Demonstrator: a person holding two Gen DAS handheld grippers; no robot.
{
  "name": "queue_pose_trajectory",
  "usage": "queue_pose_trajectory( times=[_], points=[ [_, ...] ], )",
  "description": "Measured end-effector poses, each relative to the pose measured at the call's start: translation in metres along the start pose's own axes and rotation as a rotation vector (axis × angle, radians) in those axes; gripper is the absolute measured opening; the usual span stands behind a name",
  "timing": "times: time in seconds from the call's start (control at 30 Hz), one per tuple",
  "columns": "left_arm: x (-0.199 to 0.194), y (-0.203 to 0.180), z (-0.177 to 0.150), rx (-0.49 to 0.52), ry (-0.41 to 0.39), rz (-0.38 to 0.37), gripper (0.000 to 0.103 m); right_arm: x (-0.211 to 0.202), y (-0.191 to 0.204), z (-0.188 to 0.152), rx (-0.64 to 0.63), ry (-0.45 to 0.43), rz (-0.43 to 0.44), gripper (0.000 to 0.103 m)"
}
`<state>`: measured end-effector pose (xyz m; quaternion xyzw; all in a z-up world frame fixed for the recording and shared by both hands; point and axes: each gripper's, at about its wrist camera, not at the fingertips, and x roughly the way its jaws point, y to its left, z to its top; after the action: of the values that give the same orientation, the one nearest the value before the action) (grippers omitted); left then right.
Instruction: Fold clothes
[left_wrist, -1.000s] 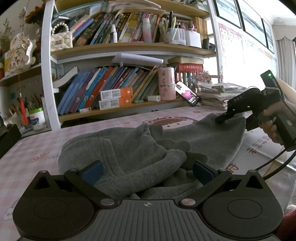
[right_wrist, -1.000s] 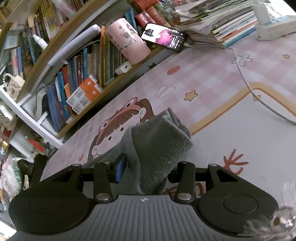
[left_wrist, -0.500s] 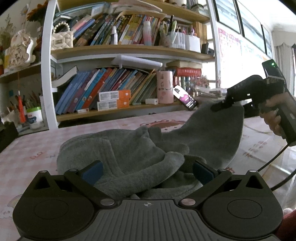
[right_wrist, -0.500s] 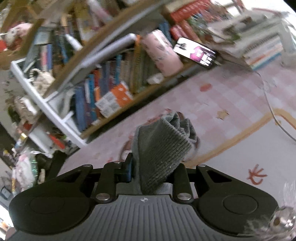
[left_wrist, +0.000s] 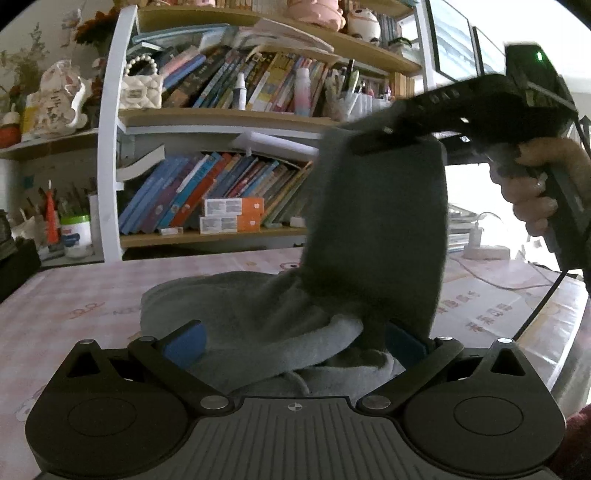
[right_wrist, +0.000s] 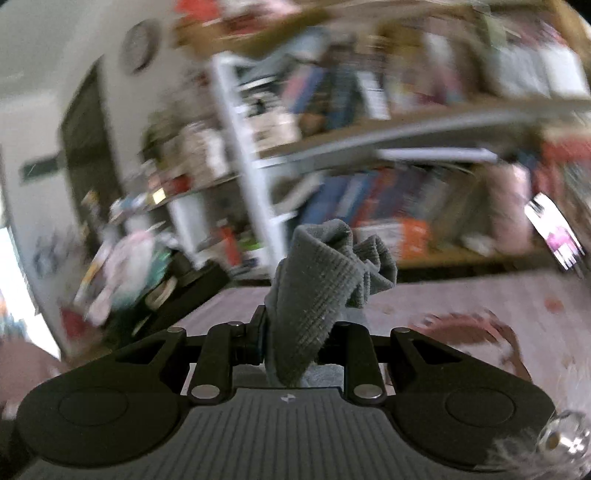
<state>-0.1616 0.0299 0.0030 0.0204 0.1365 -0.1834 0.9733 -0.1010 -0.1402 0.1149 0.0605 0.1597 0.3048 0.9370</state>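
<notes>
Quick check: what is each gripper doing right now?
Left gripper: open, grey garment lying between its fingers.
Right gripper: closed on the garment's ribbed edge, lifted off the table.

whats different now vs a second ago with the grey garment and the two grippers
The right gripper closed on an edge of the grey knitted garment and carried it up off the pink patterned table cover, so that part now hangs from it. The left gripper stayed open over the bunched part, which stayed on the table.
</notes>
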Motion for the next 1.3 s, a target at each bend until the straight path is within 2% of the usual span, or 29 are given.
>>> queue_pose_trajectory(
  times=[0.13, 0.23, 0.33, 0.43, 0.5, 0.53, 0.57, 0.63, 0.7, 0.83, 0.97, 1.17, 1.23, 1.3],
  points=[
    [-0.009, 0.001, -0.007, 0.040, -0.016, 0.019, 0.103, 0.023, 0.051, -0.011, -0.206, 0.077, 0.085, 0.021],
    [-0.014, 0.003, -0.013, 0.060, -0.010, 0.043, 0.103, 0.043, 0.081, -0.028, -0.344, 0.170, 0.157, 0.021],
    [-0.017, 0.008, -0.017, 0.047, 0.002, 0.054, 0.103, 0.062, 0.097, -0.046, -0.411, 0.272, 0.221, 0.021],
    [-0.020, 0.014, -0.021, 0.029, 0.010, 0.061, 0.103, 0.077, 0.102, -0.060, -0.424, 0.350, 0.246, 0.021],
    [-0.021, 0.017, -0.022, 0.018, 0.015, 0.064, 0.103, 0.083, 0.098, -0.062, -0.394, 0.377, 0.269, 0.026],
    [-0.021, 0.018, -0.023, 0.014, 0.019, 0.065, 0.103, 0.083, 0.097, -0.062, -0.375, 0.385, 0.292, 0.036],
    [-0.021, 0.019, -0.024, 0.012, 0.022, 0.066, 0.103, 0.082, 0.097, -0.062, -0.354, 0.391, 0.321, 0.051],
    [-0.020, 0.019, -0.024, 0.012, 0.019, 0.073, 0.103, 0.079, 0.095, -0.062, -0.309, 0.400, 0.381, 0.061],
    [-0.022, 0.017, -0.023, 0.016, 0.007, 0.074, 0.103, 0.077, 0.092, -0.059, -0.262, 0.398, 0.412, 0.061],
    [-0.024, 0.014, -0.021, 0.028, -0.005, 0.066, 0.103, 0.070, 0.063, -0.046, -0.041, 0.377, 0.487, 0.061],
    [-0.020, 0.011, -0.019, 0.034, 0.005, 0.072, 0.103, 0.047, 0.038, -0.035, 0.080, 0.303, 0.553, 0.061],
    [-0.020, 0.004, -0.014, 0.067, 0.001, 0.098, 0.103, 0.015, -0.003, -0.029, 0.150, 0.177, 0.487, 0.068],
    [-0.021, 0.004, -0.011, 0.064, -0.002, 0.105, 0.103, 0.011, -0.019, -0.031, 0.185, 0.144, 0.417, 0.074],
    [-0.023, 0.006, -0.007, 0.049, 0.000, 0.110, 0.103, 0.008, -0.035, -0.036, 0.215, 0.130, 0.331, 0.074]
  ],
)
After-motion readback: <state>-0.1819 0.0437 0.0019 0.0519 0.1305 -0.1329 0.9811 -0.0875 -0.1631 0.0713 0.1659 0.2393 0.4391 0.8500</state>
